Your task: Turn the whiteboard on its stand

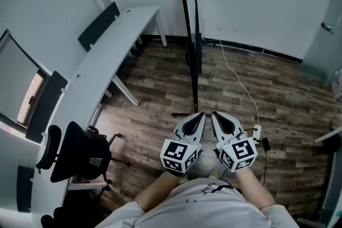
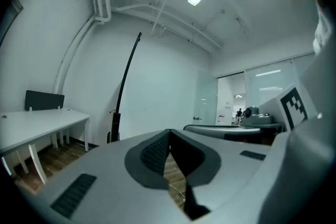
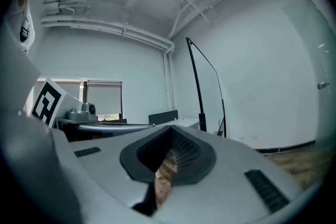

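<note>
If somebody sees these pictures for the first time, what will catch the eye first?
The left gripper and the right gripper, patterned with black-and-white squares, sit side by side low in the head view, fingers closed on nothing. Just ahead, the whiteboard stands edge-on, a thin dark line above the wood floor. A long white desk runs along the left side.

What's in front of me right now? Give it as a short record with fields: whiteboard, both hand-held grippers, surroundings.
whiteboard: seen edge-on, upright on its stand, ahead of the person
left hand-held gripper: jaws together, nothing held
right hand-held gripper: jaws together, nothing held, close beside the left one
contact: neither touches the whiteboard or stand
to the person's left: long white desk, black office chair
floor: wood planks, white cable trailing from the wall
</note>
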